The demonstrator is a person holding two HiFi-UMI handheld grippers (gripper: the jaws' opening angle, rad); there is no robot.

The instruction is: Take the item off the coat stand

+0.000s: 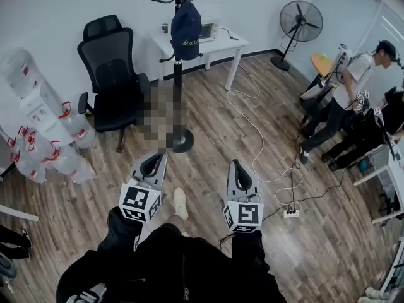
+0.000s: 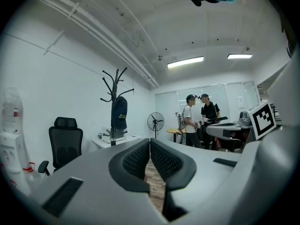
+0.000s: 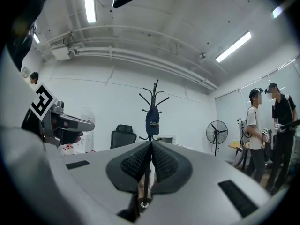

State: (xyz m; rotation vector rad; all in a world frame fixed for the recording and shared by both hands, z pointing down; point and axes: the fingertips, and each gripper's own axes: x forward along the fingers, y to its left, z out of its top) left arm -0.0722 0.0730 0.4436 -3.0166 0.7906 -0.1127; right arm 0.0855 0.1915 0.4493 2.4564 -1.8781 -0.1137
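Navy cap point(image 1: 186, 29) hangs high on the coat stand point(image 1: 178, 100), well apart from my left gripper point(image 1: 153, 163) and right gripper point(image 1: 238, 169), both empty with jaws together; I judge this the approach, next needing a closer reach and opened jaws.

The cap point(image 1: 186, 21) looks matt cloth, the coat stand point(image 1: 178, 81) smooth black metal, the floor point(image 1: 208, 144) wood-grain planks (slight sheen).

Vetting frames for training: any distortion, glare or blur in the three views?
Head view: even light, barrel bend at the edges, cap sharp, a mosaic patch beside the stand. Left gripper view: fisheye with dark corners, ceiling lamps blown out. Right gripper view: same fisheye, lamps glare, cap small but clear.
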